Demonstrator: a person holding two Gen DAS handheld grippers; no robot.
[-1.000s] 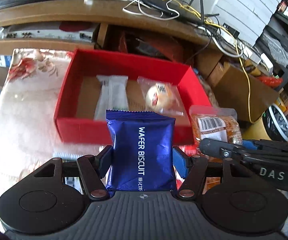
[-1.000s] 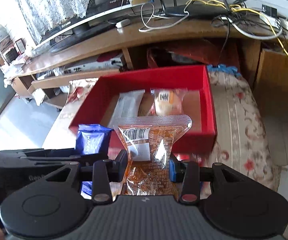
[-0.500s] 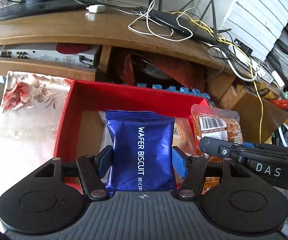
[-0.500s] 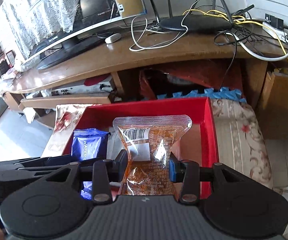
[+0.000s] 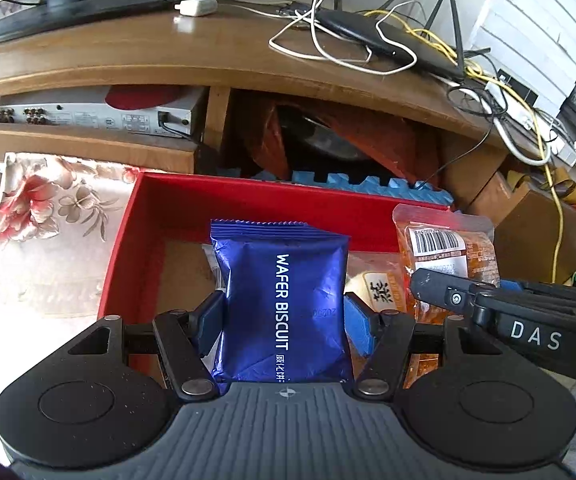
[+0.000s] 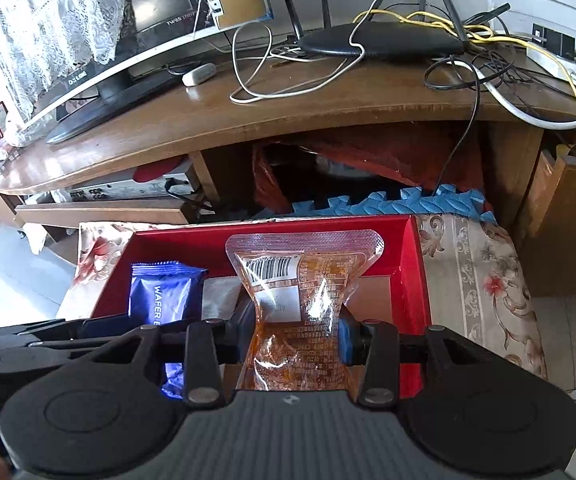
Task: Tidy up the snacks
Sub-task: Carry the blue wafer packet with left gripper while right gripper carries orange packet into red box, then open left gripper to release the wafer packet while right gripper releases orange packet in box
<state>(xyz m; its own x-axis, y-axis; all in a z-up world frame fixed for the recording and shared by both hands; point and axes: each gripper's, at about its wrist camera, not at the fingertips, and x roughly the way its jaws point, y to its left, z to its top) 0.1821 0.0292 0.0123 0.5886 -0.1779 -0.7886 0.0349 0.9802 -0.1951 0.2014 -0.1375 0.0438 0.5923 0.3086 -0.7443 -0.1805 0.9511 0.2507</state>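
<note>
My left gripper [image 5: 284, 314] is shut on a blue wafer biscuit pack [image 5: 282, 304] and holds it over the red box [image 5: 248, 200]. My right gripper [image 6: 293, 334] is shut on a clear orange snack pouch [image 6: 299, 280] with a barcode label, held over the right half of the same red box [image 6: 411, 280]. Each pack shows in the other view: the pouch [image 5: 445, 248] to the right, the blue pack [image 6: 164, 294] to the left. A round bun in a clear wrapper [image 5: 375, 284] lies in the box, mostly hidden behind the packs.
The box sits on a floral cloth [image 5: 48, 216]. Behind it stands a wooden TV stand [image 6: 288, 108] with a monitor [image 6: 160, 32], a router [image 6: 379, 44] and tangled cables. A blue foam mat edge [image 6: 407, 202] lies behind the box. A cardboard box [image 5: 547, 240] stands at the right.
Both grippers have moved forward with their packs, from in front of the box to over its inside. The box's near wall has dropped out of sight below the grippers.
</note>
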